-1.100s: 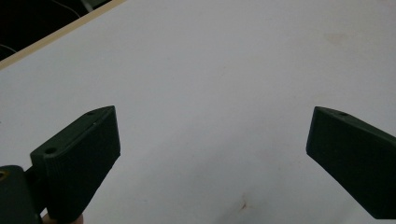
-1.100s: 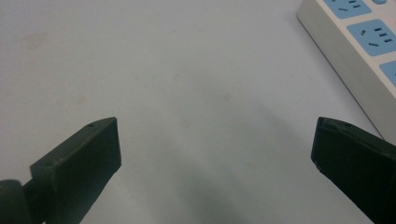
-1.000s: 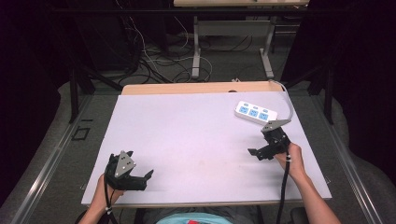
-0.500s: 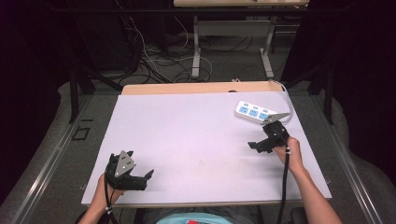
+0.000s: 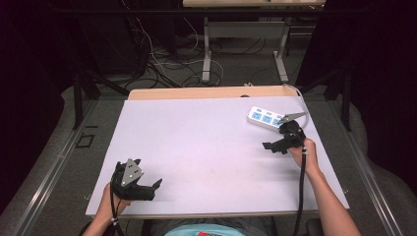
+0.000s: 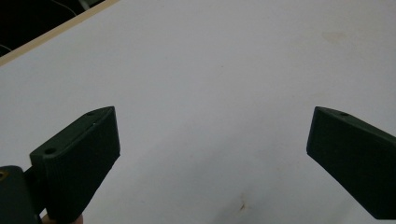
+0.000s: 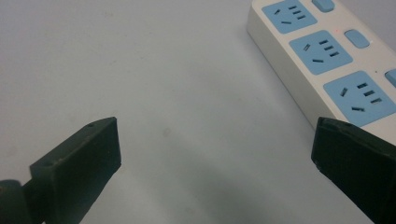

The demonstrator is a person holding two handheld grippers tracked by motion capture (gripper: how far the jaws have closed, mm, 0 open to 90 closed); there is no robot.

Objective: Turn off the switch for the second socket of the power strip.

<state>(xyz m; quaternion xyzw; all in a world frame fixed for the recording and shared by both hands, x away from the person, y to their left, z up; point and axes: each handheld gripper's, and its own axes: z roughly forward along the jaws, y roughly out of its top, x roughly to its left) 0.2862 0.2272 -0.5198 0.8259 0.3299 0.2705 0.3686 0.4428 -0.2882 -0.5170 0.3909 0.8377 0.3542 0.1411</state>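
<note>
White plastic power strip with blue sockets cut off by right gripper view's top and right edges; one end hidden behind black right gripper in high view.

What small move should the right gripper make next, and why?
Probably ease the right gripper forward and toward the power strip to centre it between the jaws. They stand wide open with nothing between them, and the strip lies off to one side, just past one jaw. The left gripper rests open, far off.
</note>
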